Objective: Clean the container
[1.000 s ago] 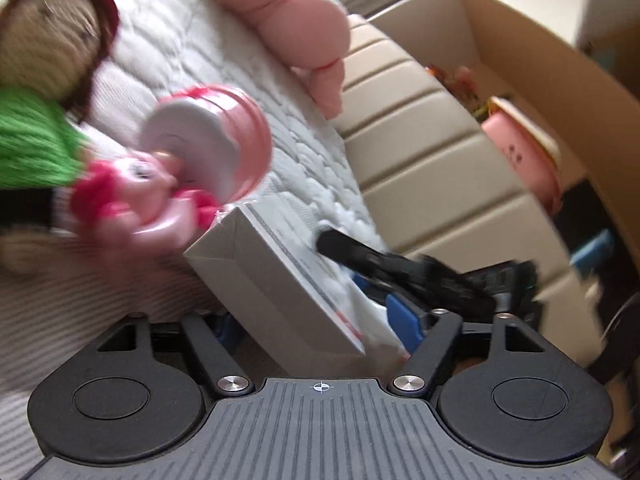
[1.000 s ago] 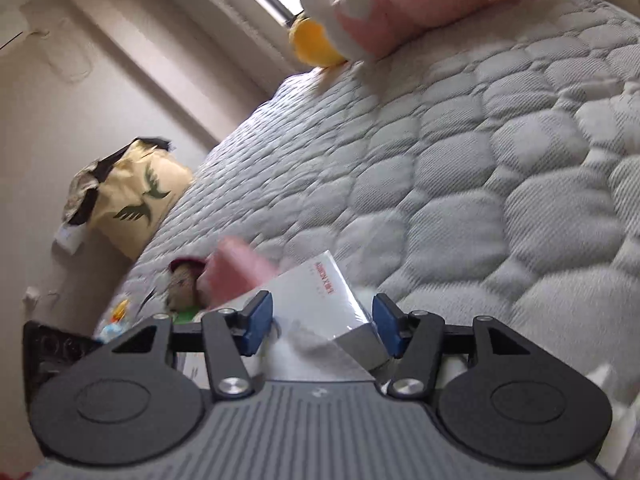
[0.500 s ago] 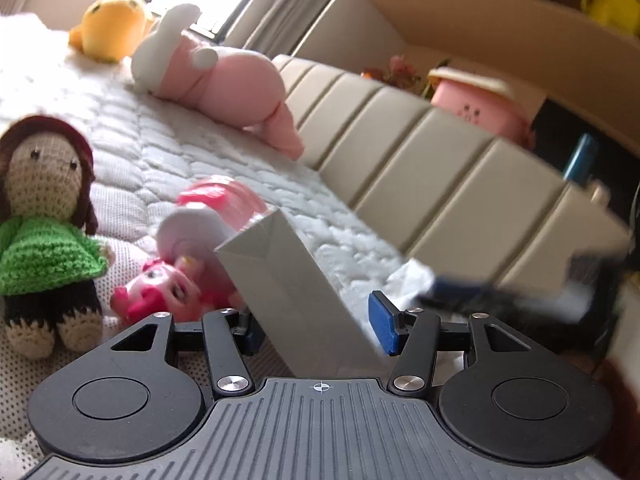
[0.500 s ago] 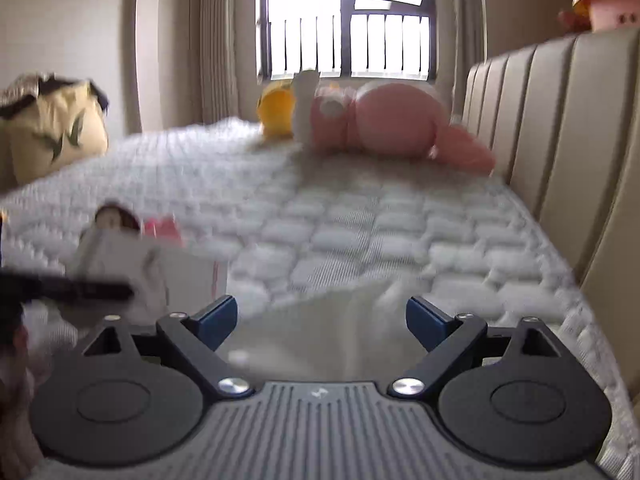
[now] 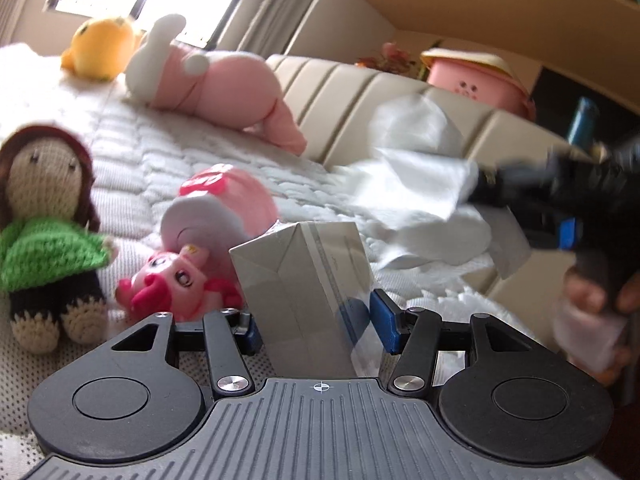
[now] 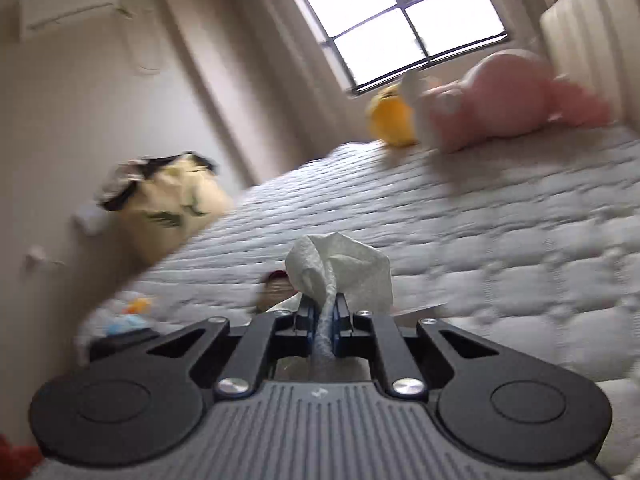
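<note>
Left gripper (image 5: 316, 322) clamps the grey tissue pack (image 5: 308, 280) near its base, over the mattress (image 5: 160, 160). Right gripper (image 6: 324, 320) pinches a tissue (image 6: 344, 268): light, limp, tears easily; hold bunched.

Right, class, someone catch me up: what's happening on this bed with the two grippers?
A person holds a gripper in each hand. The left gripper is closed around a grey box on the bed. The right gripper has pinched a white tissue, lifted clear of the box. Soft toys lie around.
</note>
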`<state>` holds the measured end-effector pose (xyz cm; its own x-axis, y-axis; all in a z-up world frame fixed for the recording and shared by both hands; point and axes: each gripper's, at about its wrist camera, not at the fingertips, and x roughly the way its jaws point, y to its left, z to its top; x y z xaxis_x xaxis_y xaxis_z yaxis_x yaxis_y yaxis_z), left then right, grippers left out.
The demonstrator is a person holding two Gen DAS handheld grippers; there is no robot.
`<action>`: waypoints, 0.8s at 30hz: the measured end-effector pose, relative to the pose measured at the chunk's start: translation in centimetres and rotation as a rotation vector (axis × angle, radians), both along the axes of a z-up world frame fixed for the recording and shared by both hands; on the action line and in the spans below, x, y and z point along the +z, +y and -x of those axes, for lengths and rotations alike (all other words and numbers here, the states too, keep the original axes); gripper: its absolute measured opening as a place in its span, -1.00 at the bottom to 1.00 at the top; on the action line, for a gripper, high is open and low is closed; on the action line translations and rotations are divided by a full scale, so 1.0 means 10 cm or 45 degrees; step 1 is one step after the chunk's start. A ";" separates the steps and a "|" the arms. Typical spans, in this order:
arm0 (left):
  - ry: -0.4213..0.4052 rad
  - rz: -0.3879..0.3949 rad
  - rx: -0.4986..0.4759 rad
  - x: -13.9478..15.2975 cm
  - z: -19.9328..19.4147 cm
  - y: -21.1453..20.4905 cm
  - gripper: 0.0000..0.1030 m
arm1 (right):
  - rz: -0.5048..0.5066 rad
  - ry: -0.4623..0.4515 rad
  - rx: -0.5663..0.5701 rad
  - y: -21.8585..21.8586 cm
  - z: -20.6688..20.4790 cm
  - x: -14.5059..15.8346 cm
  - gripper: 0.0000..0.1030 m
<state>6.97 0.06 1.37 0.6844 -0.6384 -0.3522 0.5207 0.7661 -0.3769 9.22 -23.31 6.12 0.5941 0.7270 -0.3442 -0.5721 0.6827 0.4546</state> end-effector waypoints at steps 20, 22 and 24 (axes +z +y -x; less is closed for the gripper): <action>-0.158 -0.245 -0.021 0.02 0.26 -0.32 0.13 | 0.296 -0.059 -0.351 -0.38 0.22 -0.08 -0.80; -0.175 -0.265 -0.026 0.03 0.29 -0.36 0.13 | 0.254 -0.123 -0.295 -0.27 0.28 0.08 -0.80; -0.193 -0.284 -0.035 0.05 0.32 -0.39 0.13 | 0.214 -0.156 -0.214 -0.14 0.29 0.20 -0.80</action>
